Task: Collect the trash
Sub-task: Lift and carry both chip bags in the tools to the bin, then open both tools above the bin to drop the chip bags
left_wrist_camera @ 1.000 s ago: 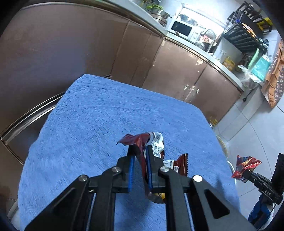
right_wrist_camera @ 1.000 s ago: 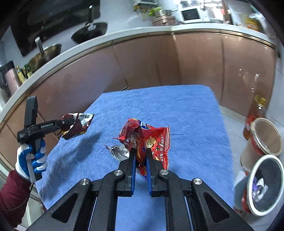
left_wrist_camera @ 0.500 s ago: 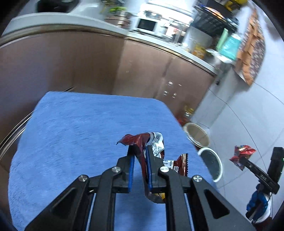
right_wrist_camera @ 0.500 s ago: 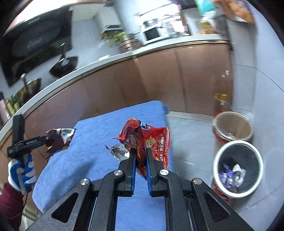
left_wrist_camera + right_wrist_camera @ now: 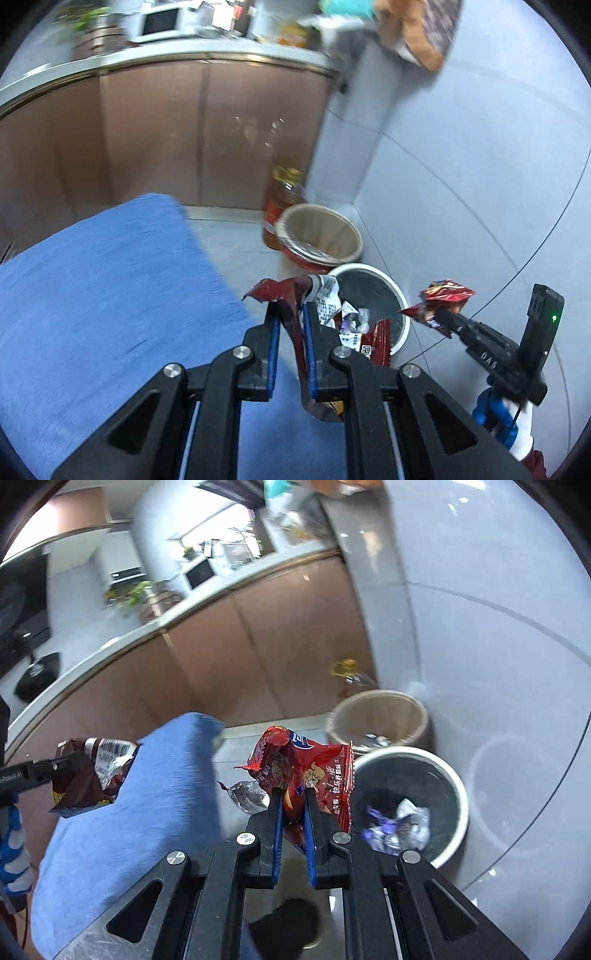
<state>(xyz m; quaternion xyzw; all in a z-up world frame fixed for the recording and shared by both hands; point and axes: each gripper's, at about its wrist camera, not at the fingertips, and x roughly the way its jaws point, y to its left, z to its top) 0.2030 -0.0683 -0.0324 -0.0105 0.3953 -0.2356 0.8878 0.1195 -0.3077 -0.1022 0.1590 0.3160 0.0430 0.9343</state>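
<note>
The dark red wrapper (image 5: 291, 295) is clamped between the blue-padded fingers of the left gripper (image 5: 291, 317), its crumpled top with white printed foil sticking up past the tips and its lower end hanging below them. In the left wrist view it hangs over the edge of the blue-covered bench (image 5: 103, 295), in front of the white-rimmed bin (image 5: 397, 295) on the floor. The bright red snack bag (image 5: 314, 771) is pinched in the fingers of the right gripper (image 5: 293, 797), with a scrap of silver foil (image 5: 245, 794) just beside it on the left, and it hangs near the same bin (image 5: 456, 786), whose dark inside holds crumpled purple and silver wrappers (image 5: 397, 823). A second, beige-lined bin (image 5: 378, 710) stands just behind the first, touching or nearly so, with an amber bottle (image 5: 282, 199) beside it. Brown cabinet fronts (image 5: 166, 133) and grey floor tiles (image 5: 461, 166) surround the scene, which is blurred.
</note>
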